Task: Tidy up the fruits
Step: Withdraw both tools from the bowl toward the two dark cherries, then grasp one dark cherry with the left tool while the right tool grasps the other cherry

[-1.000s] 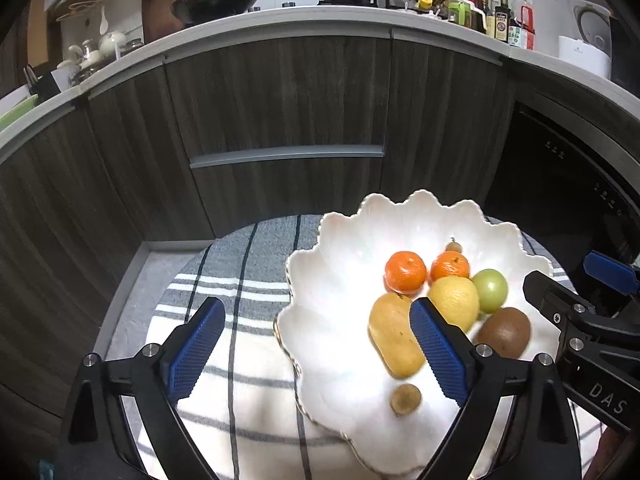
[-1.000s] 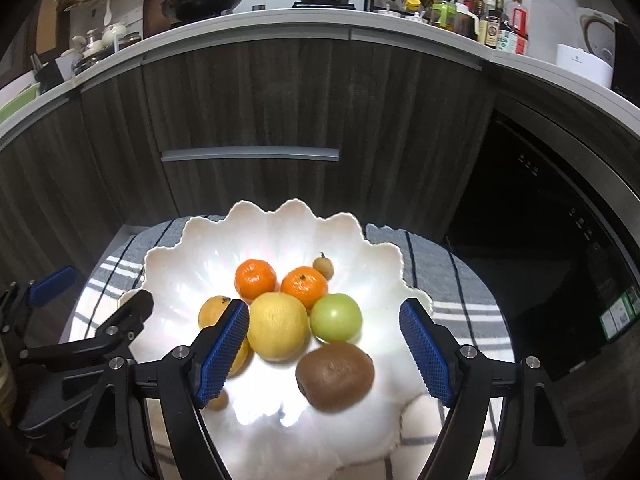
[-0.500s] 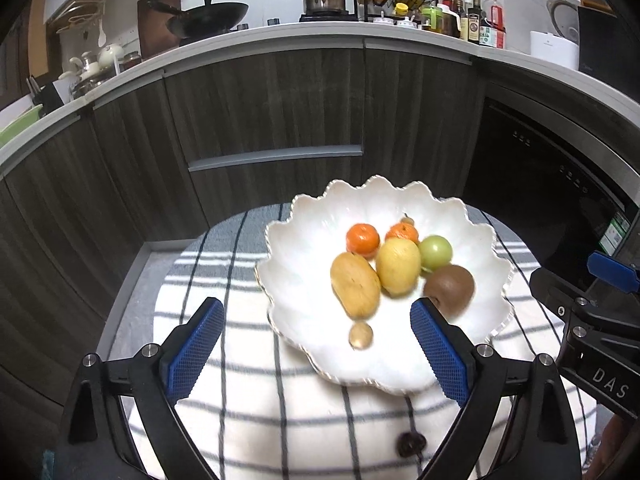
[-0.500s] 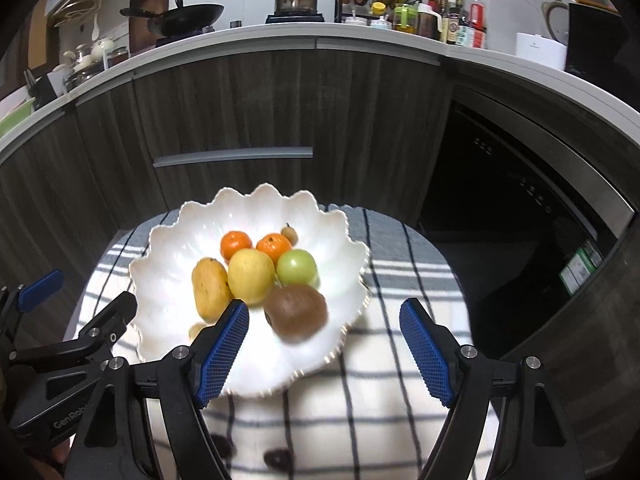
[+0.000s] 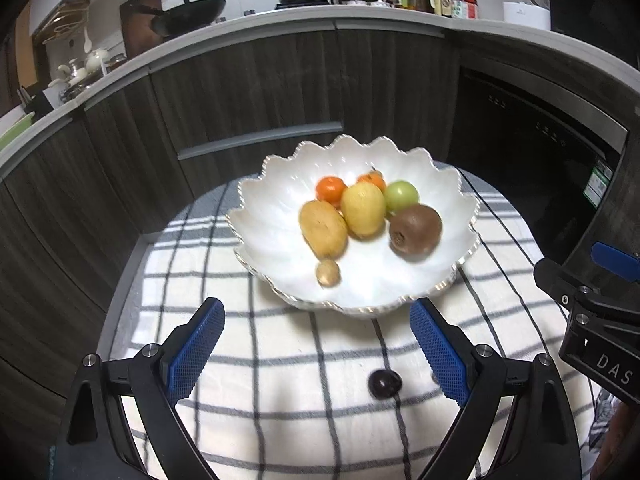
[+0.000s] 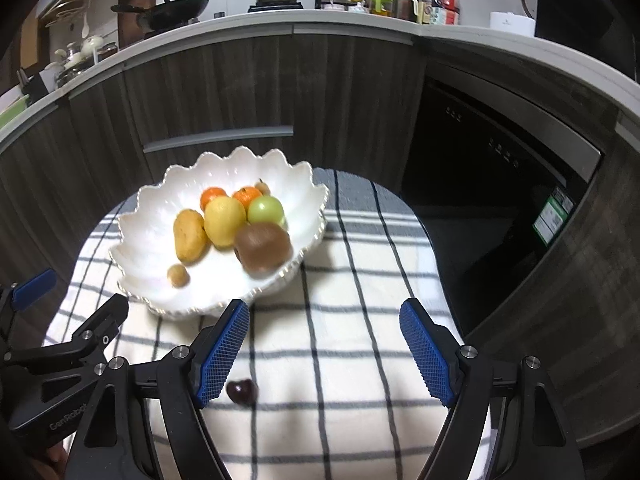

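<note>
Both grippers have drawn back from the bowl: a second ago their blue pads framed the fruit, and now the whole bowl sits ahead of them with bare cloth between. A dark cherry, unseen before, has come into view.

Behind curve dark wood cabinets (image 5: 256, 92) under a pale counter with a wok (image 5: 192, 14) and bottles. The tabletop (image 5: 280, 412) wears a white cloth with grey checks.

The white scalloped bowl (image 5: 276, 248) stands at the far part of the cloth, holding a brown kiwi (image 5: 415, 230), a yellow fruit (image 5: 363, 209), a tan oblong fruit (image 5: 323, 229), a green one (image 5: 401, 196), two oranges behind, and a small brown fruit (image 5: 328, 273) in front. The cherry (image 6: 241, 391) lies alone on the cloth, nearer than the bowl.

The left gripper (image 5: 316, 346) hangs wide open and empty; the right gripper (image 6: 324, 350) is likewise open, holding nothing, the cherry just beside its left finger.
</note>
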